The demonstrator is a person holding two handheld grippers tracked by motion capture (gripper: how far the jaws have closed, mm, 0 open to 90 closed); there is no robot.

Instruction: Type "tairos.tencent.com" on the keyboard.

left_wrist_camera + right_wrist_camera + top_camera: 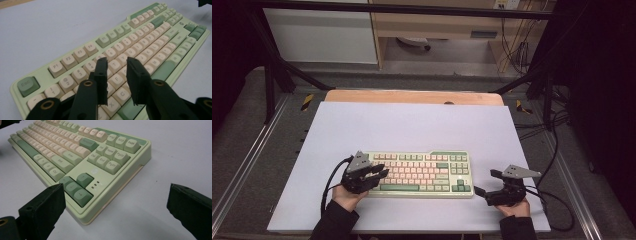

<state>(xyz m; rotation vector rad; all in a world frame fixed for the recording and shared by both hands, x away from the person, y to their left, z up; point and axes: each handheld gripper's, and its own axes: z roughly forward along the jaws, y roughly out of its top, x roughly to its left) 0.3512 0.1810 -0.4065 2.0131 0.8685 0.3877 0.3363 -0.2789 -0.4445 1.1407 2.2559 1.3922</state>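
work: left gripper [117, 62] jaws narrowed, holding nothing, above green-and-cream plastic keyboard [419, 173] left keys
right gripper [486, 184]: wide, just right of keyboard
progress: early; probably no key pressed

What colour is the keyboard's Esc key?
Esc key: sage green, darker than the keyboard case; clearest in the left gripper view.

We hold our left gripper [379, 172] forward and low, jaws drawn close with a narrow gap; our right gripper [487, 183] rests with jaws spread wide.
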